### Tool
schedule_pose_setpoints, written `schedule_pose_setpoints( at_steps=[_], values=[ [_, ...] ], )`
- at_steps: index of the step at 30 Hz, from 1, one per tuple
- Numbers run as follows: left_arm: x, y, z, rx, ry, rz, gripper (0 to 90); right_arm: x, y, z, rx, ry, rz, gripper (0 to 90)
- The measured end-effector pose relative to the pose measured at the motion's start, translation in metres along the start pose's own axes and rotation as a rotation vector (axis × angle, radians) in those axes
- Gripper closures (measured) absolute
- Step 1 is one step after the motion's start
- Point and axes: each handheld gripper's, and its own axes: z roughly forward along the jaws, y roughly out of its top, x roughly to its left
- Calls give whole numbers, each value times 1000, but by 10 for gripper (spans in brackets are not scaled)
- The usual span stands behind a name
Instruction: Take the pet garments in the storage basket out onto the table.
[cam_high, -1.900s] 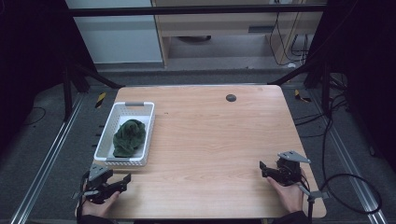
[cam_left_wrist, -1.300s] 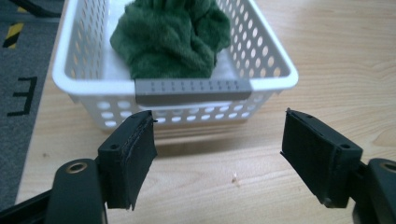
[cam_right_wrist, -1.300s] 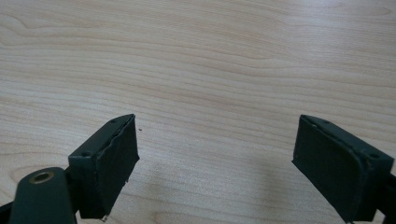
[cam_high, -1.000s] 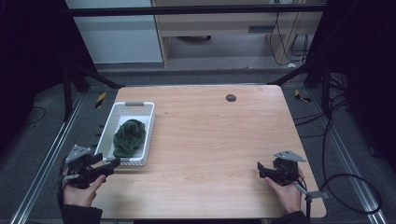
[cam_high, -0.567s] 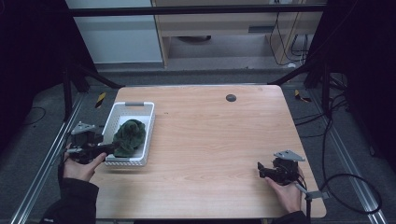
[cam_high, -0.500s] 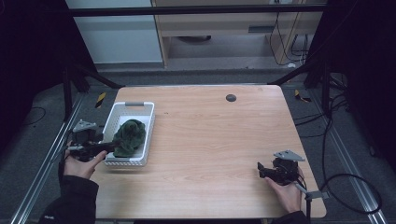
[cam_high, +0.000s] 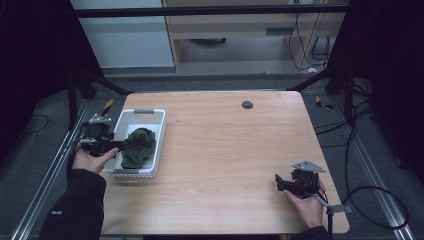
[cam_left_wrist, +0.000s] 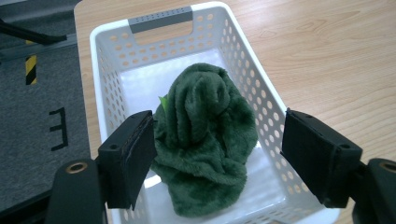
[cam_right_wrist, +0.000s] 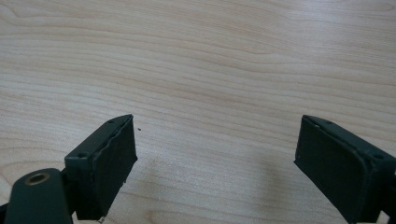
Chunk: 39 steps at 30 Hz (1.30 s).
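One crumpled dark green plush cloth (cam_left_wrist: 205, 140) in white perforated plastic basket (cam_left_wrist: 112, 93), table's nine o'clock; left gripper (cam_left_wrist: 217, 156) jaws spread above it; right gripper (cam_right_wrist: 215, 163) jaws spread at five o'clock.

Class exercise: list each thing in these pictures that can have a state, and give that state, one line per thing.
Left gripper: open, fingers either side of the cloth, not gripping.
Right gripper: open, over bare table.
Green cloth: crumpled in the basket.
White basket: upright on the table.
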Motion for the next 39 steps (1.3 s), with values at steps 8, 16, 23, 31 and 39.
schedule_pose_setpoints(
  at_steps=[8,16,23,31,39],
  values=[
    [6,15,13,27,16,8,256,-1,0,0,0,-4,-2,123],
    [6,24,29,60,30,12,260,0,0,1,9,-2,-7,121],
    [11,27,43,89,43,17,258,0,0,2,19,-1,-7,118],
    [11,28,56,128,33,17,259,1,-1,3,30,-4,-12,115],
    [11,31,69,171,36,39,258,1,-1,4,40,-4,-19,112]
  ],
)
